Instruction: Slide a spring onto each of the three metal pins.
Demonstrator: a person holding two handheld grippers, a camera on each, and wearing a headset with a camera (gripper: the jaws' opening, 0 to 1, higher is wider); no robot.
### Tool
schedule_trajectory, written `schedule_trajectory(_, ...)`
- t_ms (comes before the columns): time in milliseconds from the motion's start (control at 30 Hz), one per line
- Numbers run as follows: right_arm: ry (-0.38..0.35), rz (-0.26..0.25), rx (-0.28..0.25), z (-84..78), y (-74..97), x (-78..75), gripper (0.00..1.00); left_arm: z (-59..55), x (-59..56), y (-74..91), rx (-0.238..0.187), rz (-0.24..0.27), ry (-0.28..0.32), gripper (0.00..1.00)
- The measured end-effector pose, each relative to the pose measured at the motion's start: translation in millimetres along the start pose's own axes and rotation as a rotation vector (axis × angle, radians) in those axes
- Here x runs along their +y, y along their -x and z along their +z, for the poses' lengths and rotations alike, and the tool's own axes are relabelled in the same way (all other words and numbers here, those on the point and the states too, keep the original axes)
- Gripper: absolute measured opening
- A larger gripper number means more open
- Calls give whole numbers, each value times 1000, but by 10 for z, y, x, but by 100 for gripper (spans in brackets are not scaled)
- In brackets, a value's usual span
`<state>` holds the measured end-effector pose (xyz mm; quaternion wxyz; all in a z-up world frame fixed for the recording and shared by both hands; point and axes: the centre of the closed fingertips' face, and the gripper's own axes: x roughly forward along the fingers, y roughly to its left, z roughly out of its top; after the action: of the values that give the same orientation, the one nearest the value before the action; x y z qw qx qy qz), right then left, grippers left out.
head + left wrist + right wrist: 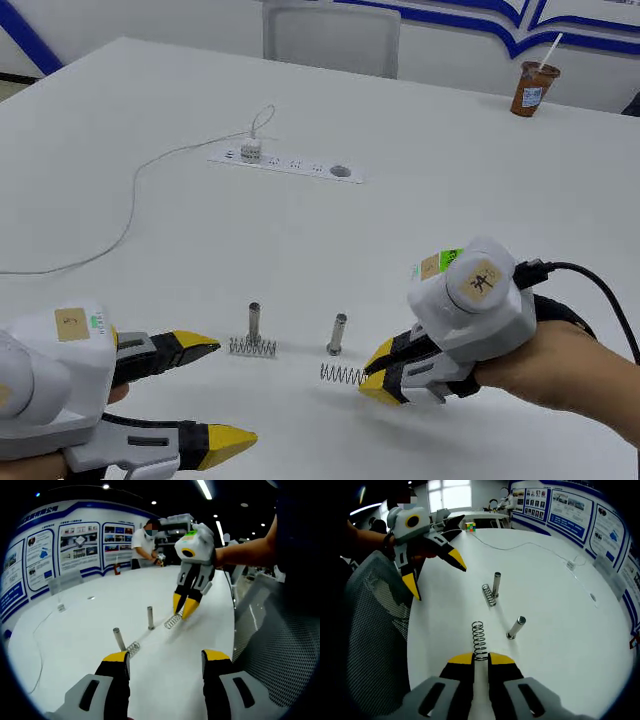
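One spring (343, 374) is pinched in the right gripper (368, 378), due next for lifting onto the nearby pin (337, 333); left gripper (233, 391) hangs spread

The white table (400, 230) carries a power strip (287, 163) with a white plug (251, 150) in it. The plug's cable (130, 215) trails over the top toward the left. Nearer, the left pin (254, 322) and right pin (337, 334) stand upright, apart. The first spring (252, 347) lies at the left pin's foot. The second spring (342, 374) lies just beside the right pin. A cup (534, 88) with a straw stands near the far right edge.
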<state>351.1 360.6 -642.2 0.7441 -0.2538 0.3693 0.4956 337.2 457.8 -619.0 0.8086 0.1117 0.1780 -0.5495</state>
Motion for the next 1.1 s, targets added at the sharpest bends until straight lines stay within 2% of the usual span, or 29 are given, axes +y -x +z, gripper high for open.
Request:
schedule_trajectory(333, 59, 48, -26, 231, 80, 169, 11, 134, -61, -121, -17, -63, -47, 49)
schedule_trajectory(933, 141, 91, -26, 380, 86, 321, 11, 282, -233, -291, -43, -151, -126, 33)
schedule_trajectory(1100, 157, 99, -27, 402, 88, 351, 11, 285, -272, -308, -47, -167, -144, 28)
